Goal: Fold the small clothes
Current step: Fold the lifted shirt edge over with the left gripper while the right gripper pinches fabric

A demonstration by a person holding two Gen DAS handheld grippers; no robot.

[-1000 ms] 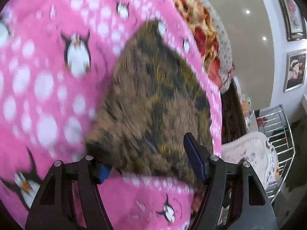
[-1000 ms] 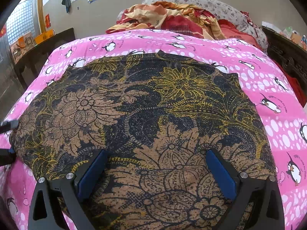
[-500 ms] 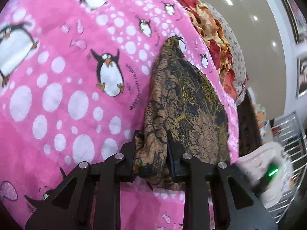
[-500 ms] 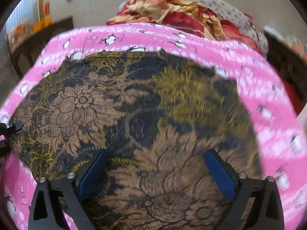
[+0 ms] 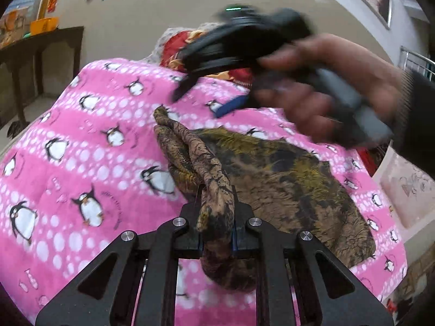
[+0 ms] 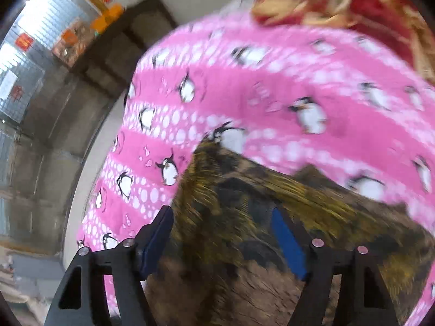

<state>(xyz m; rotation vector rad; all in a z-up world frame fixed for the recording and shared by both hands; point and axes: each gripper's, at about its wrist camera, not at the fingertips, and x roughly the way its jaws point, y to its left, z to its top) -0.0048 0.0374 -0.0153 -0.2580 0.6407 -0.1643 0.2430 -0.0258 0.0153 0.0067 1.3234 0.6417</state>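
We are clamping the left gripper (image 5: 216, 226) on a bunched edge of the soft, limp floral garment (image 5: 285, 187) lying on the penguin blanket (image 5: 81, 135), while the right gripper (image 6: 223, 241) is hovering spread above its far corner, which we judge the best second hold.

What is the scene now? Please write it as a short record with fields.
surface: pink penguin blanket
garment: brown flowered cloth, lying on the blanket, one edge bunched up
left hand-held gripper: shut on the bunched edge of the cloth
right hand-held gripper: open, above the cloth, image blurred
right hand: holds the right gripper's handle
background: red and yellow bedding behind the blanket
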